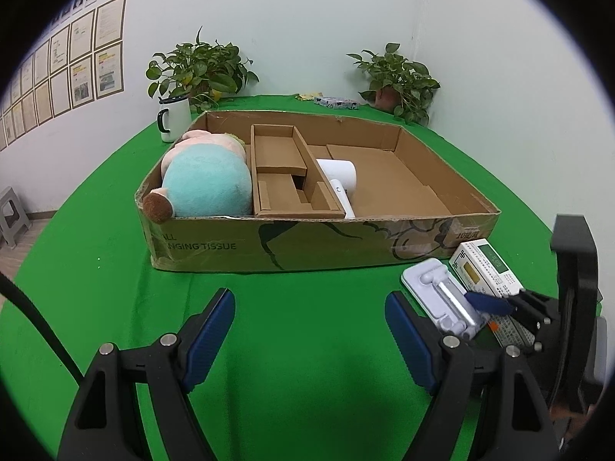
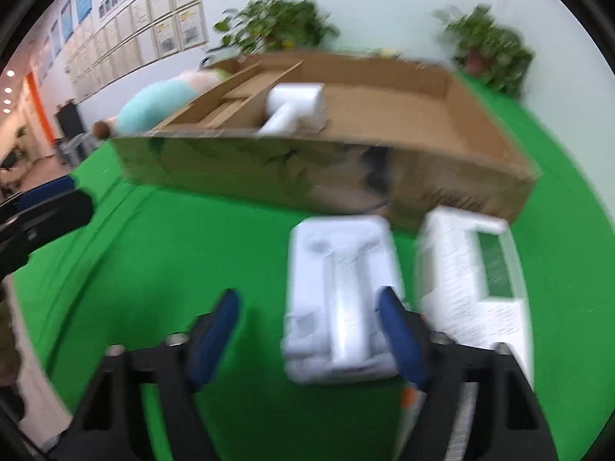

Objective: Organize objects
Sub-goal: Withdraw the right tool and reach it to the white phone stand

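A shallow cardboard box [image 1: 292, 244] sits on the green table and holds a teal plush toy [image 1: 207, 188], a cardboard insert [image 1: 284, 176] and a white hair dryer [image 1: 340, 182]. In front of its right corner lie a white plastic tray [image 1: 442, 294] and a white-green carton [image 1: 486, 269]. My left gripper [image 1: 309, 330] is open and empty above the cloth. My right gripper [image 2: 307, 330] is open, its right finger beside the tray [image 2: 342, 299]; the carton [image 2: 472, 272] lies right of it. The right wrist view is blurred.
A white mug [image 1: 175, 119] stands behind the box's left corner. Two potted plants [image 1: 200, 71] [image 1: 399, 80] stand at the back wall. A small patterned packet [image 1: 336, 102] lies at the far table edge. A grey stool [image 1: 13, 215] is off to the left.
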